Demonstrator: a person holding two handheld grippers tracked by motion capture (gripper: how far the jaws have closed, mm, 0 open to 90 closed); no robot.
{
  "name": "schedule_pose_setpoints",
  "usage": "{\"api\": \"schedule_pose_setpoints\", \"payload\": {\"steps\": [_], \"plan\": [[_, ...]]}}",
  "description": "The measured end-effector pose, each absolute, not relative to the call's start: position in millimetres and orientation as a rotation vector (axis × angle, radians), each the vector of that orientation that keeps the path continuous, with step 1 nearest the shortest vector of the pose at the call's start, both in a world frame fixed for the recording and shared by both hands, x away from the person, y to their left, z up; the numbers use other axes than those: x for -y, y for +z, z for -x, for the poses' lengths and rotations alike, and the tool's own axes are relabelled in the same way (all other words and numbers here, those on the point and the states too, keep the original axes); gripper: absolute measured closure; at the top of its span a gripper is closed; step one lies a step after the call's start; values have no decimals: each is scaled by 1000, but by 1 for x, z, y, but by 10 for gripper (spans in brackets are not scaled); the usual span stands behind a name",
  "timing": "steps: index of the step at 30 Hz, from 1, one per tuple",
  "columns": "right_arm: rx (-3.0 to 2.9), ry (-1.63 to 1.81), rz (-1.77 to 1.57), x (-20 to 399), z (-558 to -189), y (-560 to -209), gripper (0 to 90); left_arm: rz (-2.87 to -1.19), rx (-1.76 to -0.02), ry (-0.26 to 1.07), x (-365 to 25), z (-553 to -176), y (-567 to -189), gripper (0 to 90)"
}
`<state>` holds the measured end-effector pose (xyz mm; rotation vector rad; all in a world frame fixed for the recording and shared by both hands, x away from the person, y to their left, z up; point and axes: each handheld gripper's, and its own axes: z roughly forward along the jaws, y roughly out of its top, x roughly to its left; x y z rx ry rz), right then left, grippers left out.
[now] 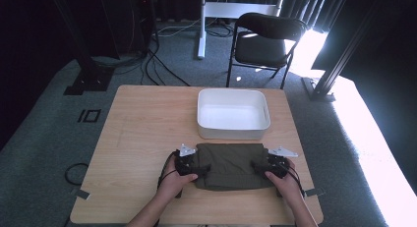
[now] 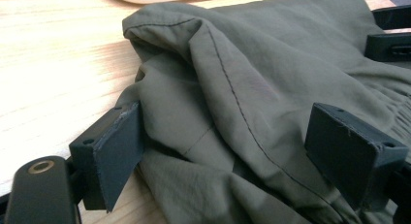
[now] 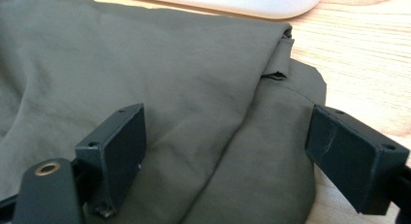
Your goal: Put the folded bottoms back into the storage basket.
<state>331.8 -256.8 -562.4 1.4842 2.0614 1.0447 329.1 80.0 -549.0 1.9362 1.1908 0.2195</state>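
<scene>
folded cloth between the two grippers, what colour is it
Plain olive green folded cloth, no pattern, with darker stitched seams; the left gripper view shows it best.

Cloth [image 1: 230, 164] was plain olive green, with slightly darker stitched seams, no print. Counter [image 1: 142, 124] was light wood with fine straight grain. Tub [image 1: 232, 132] was plain white. Both grippers' fingers [image 2: 114, 153] were matte black, brass-coloured eyelet at the base. Chair [image 1: 263, 38] was black, carpet [image 1: 44, 128] grey-blue.
</scene>
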Motion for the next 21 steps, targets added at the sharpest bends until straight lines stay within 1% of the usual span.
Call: {"api": "schedule_pose_setpoints", "payload": {"steps": [5, 6, 8, 9, 10, 11, 12, 13, 14, 15, 16, 17, 18, 19, 20, 21], "plan": [[-2061, 1042, -1481, 255, -331, -562, 144, -1923, -1151, 257, -79, -331, -557, 159], [-2052, 1038, -1489, 253, -331, -563, 143, -1924, -1150, 258, -78, -331, -557, 170], [-2049, 1028, -1492, 252, -331, -562, 148, -1931, -1142, 260, -77, -331, -557, 224], [-2049, 1028, -1492, 252, -331, -562, 148, -1939, -1134, 267, -77, -331, -557, 224], [-2050, 1027, -1490, 252, -331, -562, 173, -1951, -1124, 271, -76, -331, -556, 260], [-2048, 1030, -1482, 252, -331, -562, 225, -1962, -1114, 278, -74, -331, -556, 297], [-2065, 1031, -1446, 250, -330, -562, 296, -1968, -1108, 279, -72, -331, -556, 368], [-2077, 1026, -1424, 249, -329, -562, 334, -1973, -1102, 284, -70, -331, -556, 401], [-2077, 1026, -1424, 249, -329, -562, 334, -1976, -1100, 289, -67, -331, -556, 401], [-2098, 1031, -1389, 247, -328, -562, 397, -1983, -1100, 303, -65, -331, -556, 433], [-2098, 1031, -1389, 247, -328, -562, 397, -1989, -1101, 317, -63, -330, -556, 433], [-2114, 1052, -1372, 246, -327, -561, 495, -1999, -1088, 323, -60, -331, -556, 494], [-2114, 1052, -1372, 246, -327, -561, 495, -2005, -1081, 321, -60, -331, -556, 494], [-2120, 1061, -1368, 246, -327, -561, 554, -2004, -1077, 315, -59, -331, -556, 527], [-2140, 1085, -1377, 243, -327, -560, 732, -2007, -1068, 311, -58, -332, -556, 621], [-2140, 1085, -1377, 243, -327, -560, 732, -2011, -1061, 312, -58, -332, -556, 621]]}}
